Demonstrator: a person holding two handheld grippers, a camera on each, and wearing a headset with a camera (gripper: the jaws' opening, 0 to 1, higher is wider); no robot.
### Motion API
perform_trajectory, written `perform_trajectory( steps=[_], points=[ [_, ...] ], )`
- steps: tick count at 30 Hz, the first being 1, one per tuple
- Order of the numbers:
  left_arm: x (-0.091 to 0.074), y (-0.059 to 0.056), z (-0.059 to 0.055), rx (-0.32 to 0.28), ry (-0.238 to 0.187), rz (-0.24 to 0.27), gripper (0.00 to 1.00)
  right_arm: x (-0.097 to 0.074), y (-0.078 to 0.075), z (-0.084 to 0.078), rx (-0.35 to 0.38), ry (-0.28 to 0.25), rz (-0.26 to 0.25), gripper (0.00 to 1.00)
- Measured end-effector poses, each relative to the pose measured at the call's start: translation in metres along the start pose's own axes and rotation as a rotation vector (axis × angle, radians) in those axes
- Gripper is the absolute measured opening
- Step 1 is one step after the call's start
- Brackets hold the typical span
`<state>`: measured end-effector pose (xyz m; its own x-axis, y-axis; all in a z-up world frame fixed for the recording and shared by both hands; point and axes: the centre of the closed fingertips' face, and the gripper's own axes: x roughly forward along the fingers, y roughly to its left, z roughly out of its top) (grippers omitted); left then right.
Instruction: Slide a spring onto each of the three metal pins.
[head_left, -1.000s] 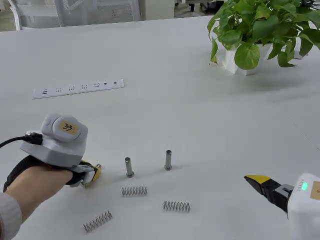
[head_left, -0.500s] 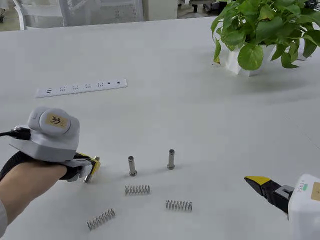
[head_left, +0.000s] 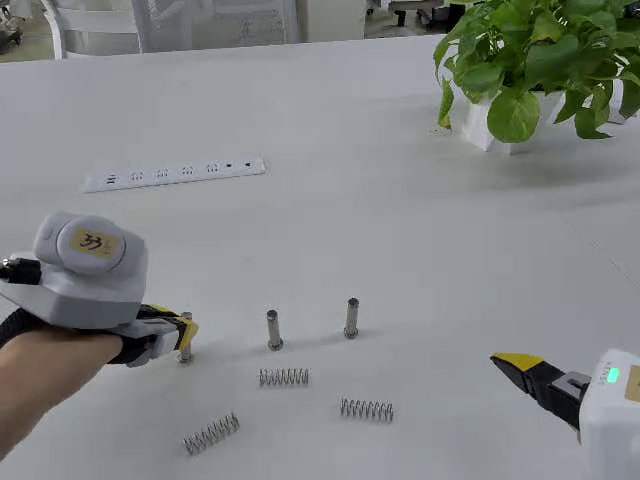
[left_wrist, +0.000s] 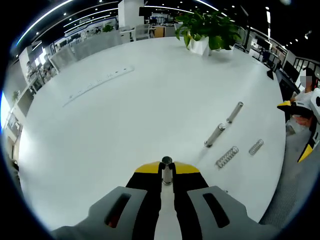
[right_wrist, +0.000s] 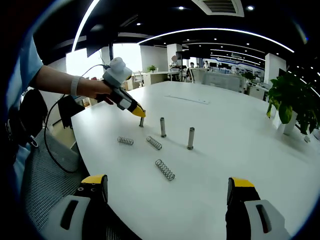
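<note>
Left gripper (head_left: 180, 333) clamped on the leftmost metal pin (left_wrist: 166, 170), upright on the white table (head_left: 400, 200). Second pin (head_left: 273, 329) and third pin (head_left: 351, 317) stand right of it. Springs (head_left: 284, 377) (head_left: 366, 409) (head_left: 211, 433) lie loose near it. Right gripper (right_wrist: 167, 181) has its jaws wide apart, well right of that pin.

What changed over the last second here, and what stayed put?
The left gripper, shut on a pin, has drawn slightly left, away from the middle pin and the right-hand pin; its pin now looks more upright. The right gripper stays open, and the springs lie untouched. The remaining shift is camera motion.
</note>
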<state>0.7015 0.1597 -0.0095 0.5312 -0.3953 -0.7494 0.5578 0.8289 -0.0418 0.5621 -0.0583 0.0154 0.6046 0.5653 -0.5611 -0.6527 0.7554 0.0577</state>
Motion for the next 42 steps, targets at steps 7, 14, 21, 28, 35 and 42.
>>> perform_trajectory(
  steps=[7, 14, 21, 28, 35, 42],
  points=[
    [-0.0025, -0.0025, -0.0036, -0.004, -0.009, -0.001, 0.04, 0.0019, 0.0028, -0.0011, -0.003, 0.005, 0.008, 1.0],
    [-0.0027, -0.0049, -0.0041, -0.004, -0.028, 0.001, 0.04, 0.0018, 0.0029, -0.0024, -0.004, 0.009, 0.008, 1.0],
    [-0.0038, -0.0054, -0.0036, -0.004, -0.051, 0.004, 0.04, 0.0021, 0.003, -0.0028, -0.006, 0.01, 0.009, 1.0],
    [-0.0042, -0.0062, -0.0052, -0.005, -0.058, 0.004, 0.04, 0.0031, 0.0047, -0.0027, -0.008, 0.012, 0.013, 1.0],
    [-0.0039, -0.0079, -0.0045, 0.026, -0.078, 0.001, 0.04, 0.0029, 0.005, -0.0035, -0.01, 0.015, 0.015, 1.0],
    [-0.0034, -0.0077, -0.0034, 0.038, -0.096, 0.011, 0.04, 0.0026, 0.0045, -0.005, -0.01, 0.019, 0.015, 1.0]
  ],
)
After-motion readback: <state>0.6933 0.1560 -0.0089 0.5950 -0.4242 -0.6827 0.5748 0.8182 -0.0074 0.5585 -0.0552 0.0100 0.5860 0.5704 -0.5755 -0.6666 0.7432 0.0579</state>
